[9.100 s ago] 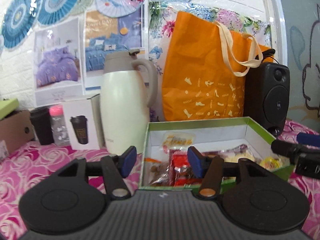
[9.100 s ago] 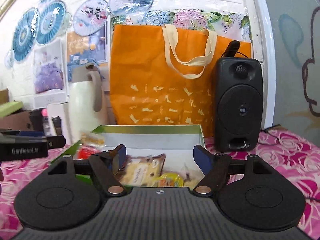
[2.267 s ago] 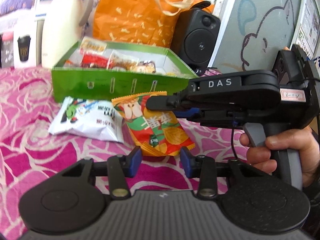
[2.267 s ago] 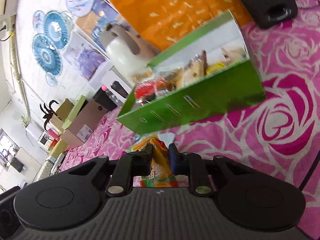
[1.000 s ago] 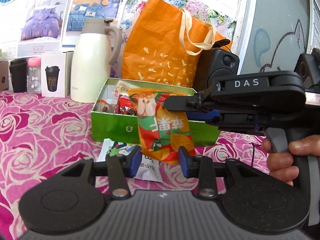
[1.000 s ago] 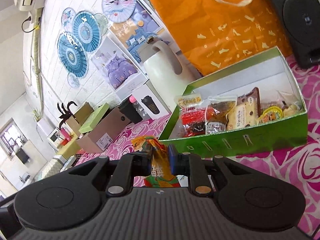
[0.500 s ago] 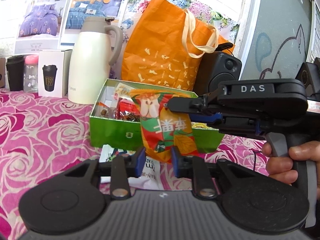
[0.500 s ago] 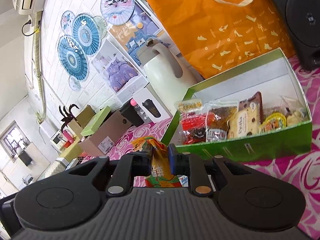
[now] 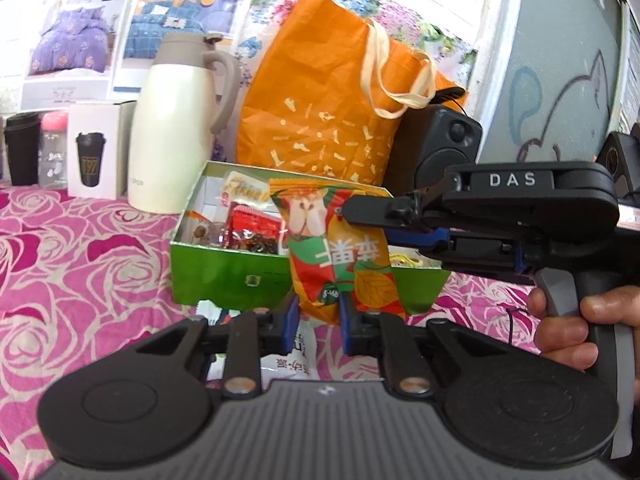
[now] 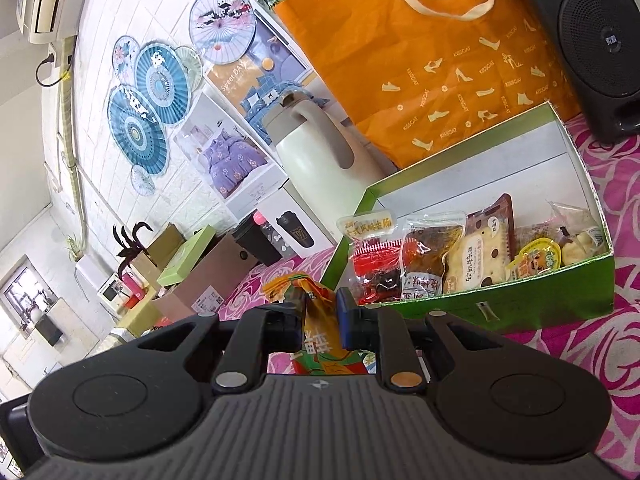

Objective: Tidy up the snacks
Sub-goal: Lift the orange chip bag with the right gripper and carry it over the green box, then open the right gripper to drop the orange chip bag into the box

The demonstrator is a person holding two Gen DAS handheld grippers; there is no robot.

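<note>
Gripping the lower edge of the orange-and-green foil snack packet [image 9: 340, 264], the left tool [image 9: 316, 318] has just closed its jaws onto it. The right tool [image 9: 362, 216] pinches the packet's upper part [image 10: 318, 320], suspending it above the pink rose-patterned counter [image 9: 80, 264]. A white snack bag [image 9: 286, 358] lies mostly hidden below. Behind, the open green cardboard box [image 10: 560, 300] holds assorted wrapped snacks; their labels are barely legible.
</note>
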